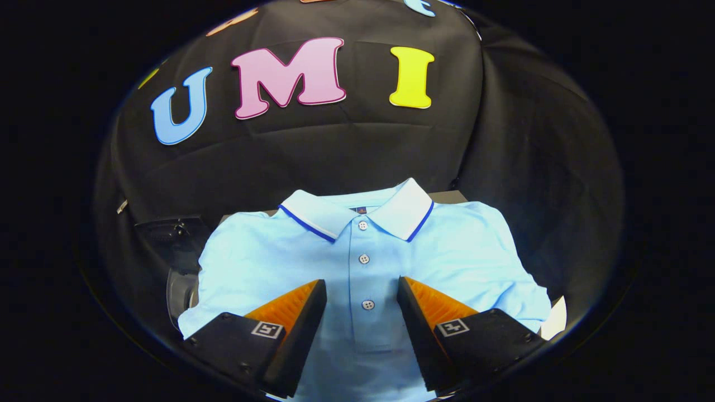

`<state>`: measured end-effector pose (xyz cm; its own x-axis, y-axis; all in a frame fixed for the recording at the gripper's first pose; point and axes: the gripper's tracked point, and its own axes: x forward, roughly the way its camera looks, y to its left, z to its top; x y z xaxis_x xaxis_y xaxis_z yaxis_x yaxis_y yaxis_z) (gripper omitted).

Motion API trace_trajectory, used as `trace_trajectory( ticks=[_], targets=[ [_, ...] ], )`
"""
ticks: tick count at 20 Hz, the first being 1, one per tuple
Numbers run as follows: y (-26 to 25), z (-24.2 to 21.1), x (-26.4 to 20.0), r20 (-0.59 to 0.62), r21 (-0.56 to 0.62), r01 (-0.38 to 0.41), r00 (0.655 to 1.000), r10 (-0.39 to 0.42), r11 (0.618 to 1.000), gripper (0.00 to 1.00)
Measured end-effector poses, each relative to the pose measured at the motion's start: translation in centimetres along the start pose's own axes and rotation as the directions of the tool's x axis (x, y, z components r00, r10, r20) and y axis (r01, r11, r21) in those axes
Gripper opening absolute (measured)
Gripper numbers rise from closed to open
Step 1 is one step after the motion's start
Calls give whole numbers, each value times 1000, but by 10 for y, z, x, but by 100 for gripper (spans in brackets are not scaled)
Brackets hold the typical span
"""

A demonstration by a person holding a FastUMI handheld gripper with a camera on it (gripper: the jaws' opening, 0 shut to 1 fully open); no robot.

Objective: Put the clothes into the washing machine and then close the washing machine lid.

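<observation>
A light blue polo shirt (447,251) with a white, blue-edged collar lies spread flat just under and ahead of my fingers, collar farthest from me. Its button placket runs straight down between them. My gripper (362,290) hovers over the shirt's chest, open, with nothing between the fingers (301,304). A dark machine part with a round grey edge (180,279) shows to the left of the shirt's sleeve, mostly hidden by the cloth.
The shirt rests on a surface (447,196) whose far edge shows behind the collar. Black cloth wall rises close behind and to the right. A white scrap (556,319) peeks out past the right sleeve.
</observation>
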<state>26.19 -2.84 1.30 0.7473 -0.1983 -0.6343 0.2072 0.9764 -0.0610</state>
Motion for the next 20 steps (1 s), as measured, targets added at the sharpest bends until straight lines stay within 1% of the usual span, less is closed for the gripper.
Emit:
trace_trajectory(
  ticks=[3, 4, 5, 6, 7, 9, 11, 14, 15, 16, 17, 20],
  targets=[
    [-4, -1, -4, -9, 5, 6, 1000, -6, 1000, 84],
    [-5, 0, 0, -5, 11, 3, 1000, -3, 1000, 56],
    [-5, 2, 1, 1, 40, 1, 1000, -1, 999, 49],
    [-4, 1, -1, 0, 65, -1, 1000, 1, 998, 49],
    [-4, 1, -2, -2, 65, -4, 1000, 4, 998, 49],
    [-7, 2, -2, -4, 39, 10, 1000, -10, 999, 49],
    [-7, 3, 0, -4, 3, 6, 1000, -6, 1000, 16],
    [-5, 2, 0, -3, 30, 7, 1000, -7, 1000, 16],
    [-5, 3, -1, 2, 9, -1, 1000, 1, 1000, 16],
    [-6, 5, -1, 9, 16, 2, 1000, -2, 1000, 5],
    [-4, 4, -2, 18, 30, 5, 1000, -6, 1000, 5],
    [-3, 5, -3, 38, 14, -3, 999, 2, 1000, 5]
  ],
)
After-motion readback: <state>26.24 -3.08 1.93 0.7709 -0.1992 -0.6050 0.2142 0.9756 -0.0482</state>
